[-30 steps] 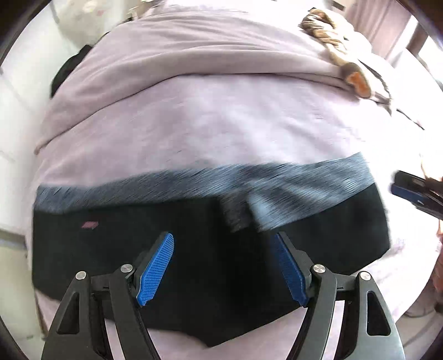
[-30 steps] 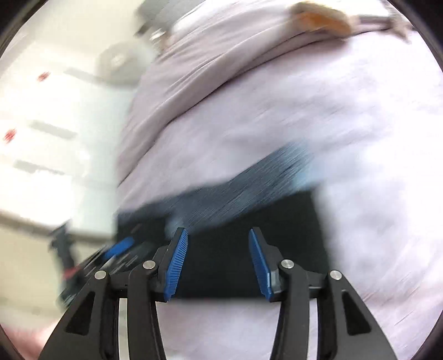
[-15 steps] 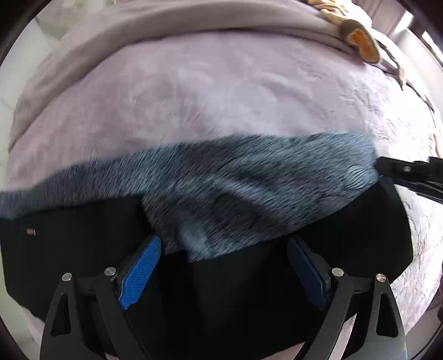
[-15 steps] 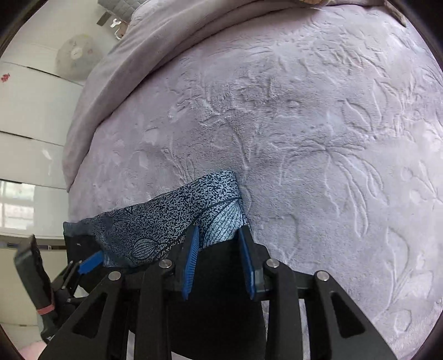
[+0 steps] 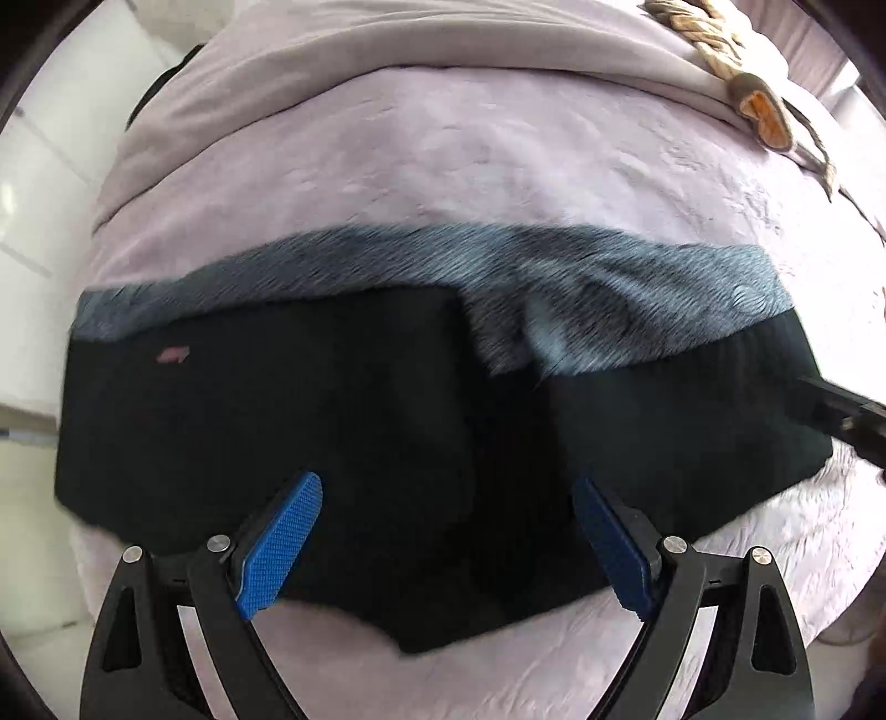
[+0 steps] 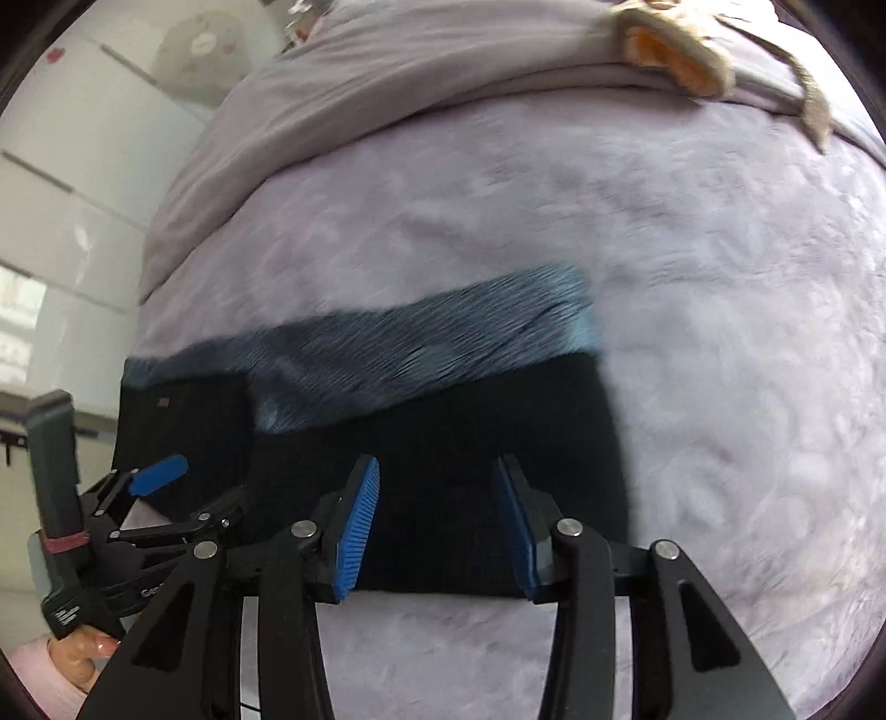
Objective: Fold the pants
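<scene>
The pants (image 5: 343, 421) lie folded on the lilac bedspread (image 5: 470, 160), black with a blue-grey patterned band along the far edge. They also show in the right wrist view (image 6: 470, 437). My left gripper (image 5: 448, 545) is open and empty, hovering over the near edge of the black cloth. My right gripper (image 6: 437, 515) is open and empty above the right end of the pants. The left gripper also shows at the left of the right wrist view (image 6: 149, 498), and a part of the right gripper shows at the right edge of the left wrist view (image 5: 847, 421).
A folded grey-lilac blanket (image 5: 443, 44) lies across the far side of the bed. A tan and orange plush thing (image 5: 764, 111) lies at the far right. White cabinets (image 6: 66, 183) and a fan (image 6: 199, 50) stand to the left of the bed.
Both grippers have pulled back and up from the cloth. My right gripper, nearly closed on the patterned corner half a second ago, has opened and let go.
</scene>
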`<state>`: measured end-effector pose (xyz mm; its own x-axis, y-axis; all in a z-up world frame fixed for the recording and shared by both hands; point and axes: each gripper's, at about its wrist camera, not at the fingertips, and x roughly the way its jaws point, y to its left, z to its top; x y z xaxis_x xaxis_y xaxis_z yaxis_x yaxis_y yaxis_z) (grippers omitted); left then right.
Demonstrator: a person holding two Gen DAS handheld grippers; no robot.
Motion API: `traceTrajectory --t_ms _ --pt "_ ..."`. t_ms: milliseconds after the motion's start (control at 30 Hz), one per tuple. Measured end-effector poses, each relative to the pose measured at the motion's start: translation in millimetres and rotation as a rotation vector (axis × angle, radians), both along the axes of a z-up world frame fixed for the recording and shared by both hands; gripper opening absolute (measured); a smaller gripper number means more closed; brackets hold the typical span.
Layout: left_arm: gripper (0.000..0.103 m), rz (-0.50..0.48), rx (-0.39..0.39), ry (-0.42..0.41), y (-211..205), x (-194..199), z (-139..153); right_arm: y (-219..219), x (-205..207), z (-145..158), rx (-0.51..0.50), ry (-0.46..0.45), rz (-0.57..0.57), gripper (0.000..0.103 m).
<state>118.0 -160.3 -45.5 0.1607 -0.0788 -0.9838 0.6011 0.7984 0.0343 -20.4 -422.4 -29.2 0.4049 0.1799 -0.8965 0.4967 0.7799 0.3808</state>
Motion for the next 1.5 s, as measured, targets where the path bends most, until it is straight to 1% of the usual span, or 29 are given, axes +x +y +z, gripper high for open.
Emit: traceTrajectory --t_ms 67,133,200,233,400,533,667,800,1033,1333,1500 --pt "0.093 0.034 0.018 0.009 21.5 -1.2 3.6 17.3 8.5 -8.5 0.007 0.025 0.020 0.047" --pt "0.093 0.053 0.023 0.023 38.5 -3.1 3.4 35.0 14.1 -24.1 0.018 0.061 0.037 0.047" --pt "0.093 0.069 0.026 0.031 58.3 -7.6 2.9 51.2 16.6 -36.8 0.007 0.101 0.046 0.047" --pt "0.093 0.076 0.027 0.032 64.5 -8.5 3.0 57.1 17.0 -38.1 0.001 0.111 0.056 0.047" --pt "0.093 0.098 0.029 0.039 100.0 -10.4 0.8 84.4 19.6 -26.6 -0.058 0.133 0.132 0.048" --pt "0.093 0.121 0.021 0.045 121.6 -10.1 -2.3 98.0 20.4 -22.0 -0.074 0.166 0.140 0.048" --pt "0.093 0.149 0.000 0.054 143.4 -3.9 -3.1 111.8 21.0 -18.3 -0.052 0.179 0.143 0.048" --pt "0.093 0.172 -0.018 0.064 151.4 10.8 -7.2 131.7 27.2 -13.2 -0.062 0.195 0.181 0.048" --pt "0.093 0.216 -0.040 0.071 184.3 25.1 -11.2 159.9 40.3 -8.7 -0.067 0.211 0.240 0.049" --pt "0.093 0.299 -0.027 0.073 251.3 52.9 -28.8 202.3 67.1 -15.0 -0.057 0.223 0.341 0.050" --pt "0.093 0.345 -0.084 0.056 288.0 73.7 -29.8 216.4 71.9 -20.3 -0.050 0.236 0.375 0.050"
